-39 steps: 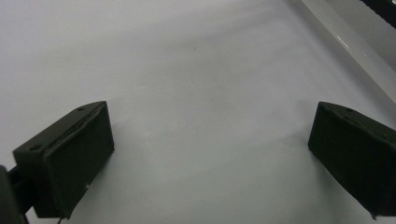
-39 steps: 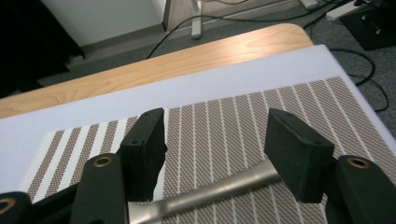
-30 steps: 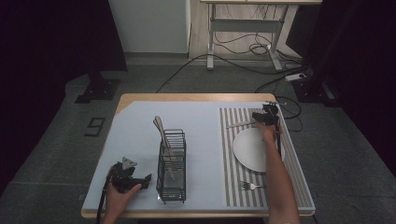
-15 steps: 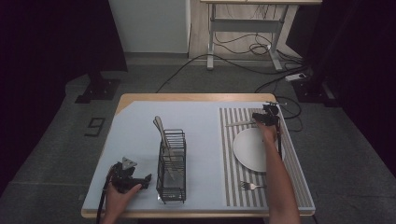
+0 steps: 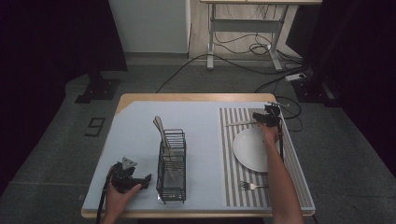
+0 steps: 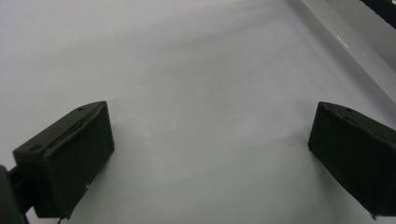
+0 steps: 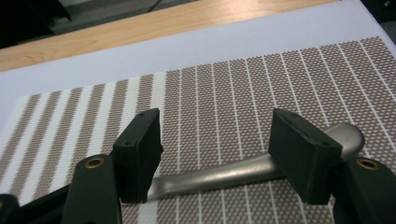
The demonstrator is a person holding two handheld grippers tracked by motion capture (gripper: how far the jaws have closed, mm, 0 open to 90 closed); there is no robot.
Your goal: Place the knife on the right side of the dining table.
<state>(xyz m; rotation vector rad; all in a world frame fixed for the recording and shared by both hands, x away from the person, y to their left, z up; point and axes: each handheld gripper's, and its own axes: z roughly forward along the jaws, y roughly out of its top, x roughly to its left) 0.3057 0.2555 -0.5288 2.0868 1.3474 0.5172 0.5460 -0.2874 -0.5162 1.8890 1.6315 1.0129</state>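
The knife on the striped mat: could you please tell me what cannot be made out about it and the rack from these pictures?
- Knife: right gripper view, both ends hidden behind the right gripper's fingers.
- Knife, high view: too small to tell blade from handle.
- Rack: high view, its utensils too small and overlapped to count or name.
- Left gripper view: rack cut off by the edge.

We are seeing open table (image 5: 135, 135) along the left edge; the wire caddy (image 5: 171, 168) is blocking mid-table, the plate (image 5: 252, 150) crowding the right.

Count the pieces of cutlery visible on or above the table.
4: a fork on the striped placemat's near edge, a utensil lying beyond the plate, and two handles standing in the wire caddy; more may be hidden inside.
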